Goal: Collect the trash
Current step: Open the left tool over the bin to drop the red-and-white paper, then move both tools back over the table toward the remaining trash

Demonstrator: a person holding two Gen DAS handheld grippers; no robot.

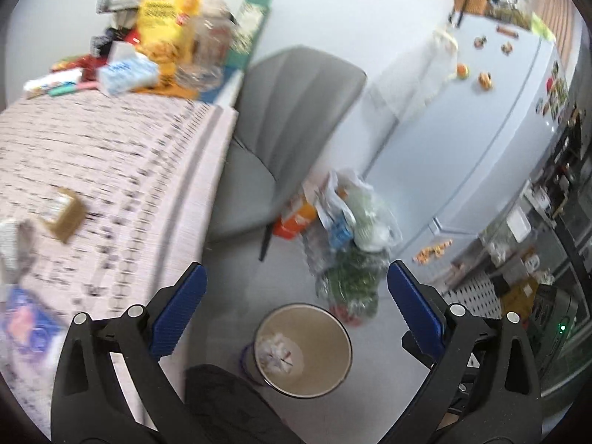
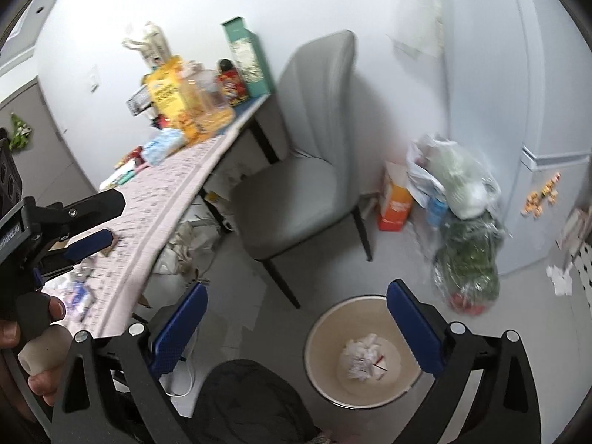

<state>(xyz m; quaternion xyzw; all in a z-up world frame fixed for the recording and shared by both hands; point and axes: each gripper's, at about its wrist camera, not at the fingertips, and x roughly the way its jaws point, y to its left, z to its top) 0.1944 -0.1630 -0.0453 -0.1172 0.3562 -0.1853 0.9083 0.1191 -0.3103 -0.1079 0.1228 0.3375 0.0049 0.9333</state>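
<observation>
A beige trash bin [image 1: 335, 336] stands on the floor below both grippers, with crumpled white paper [image 1: 275, 353] lying in it. In the left wrist view my left gripper [image 1: 296, 270] hangs above the bin, open and empty. My right gripper [image 2: 298, 286] is likewise open and empty above the bin [image 2: 325, 333] and its paper [image 2: 364, 359]. The left gripper [image 2: 111, 218] also shows at the left of the right wrist view, held by a hand over the table edge. On the patterned table [image 1: 129, 148] lie a brown cardboard piece [image 1: 66, 214], a crumpled tissue [image 1: 14, 244] and a blue wrapper [image 1: 26, 325].
A grey chair [image 1: 281, 118] stands beside the table end. Filled plastic bags [image 1: 351, 244] and an orange box [image 2: 396, 203] sit by the white fridge [image 1: 481, 129]. Snack packs and boxes [image 1: 166, 26] crowd the table's far end. A dark round object [image 2: 251, 403] lies beside the bin.
</observation>
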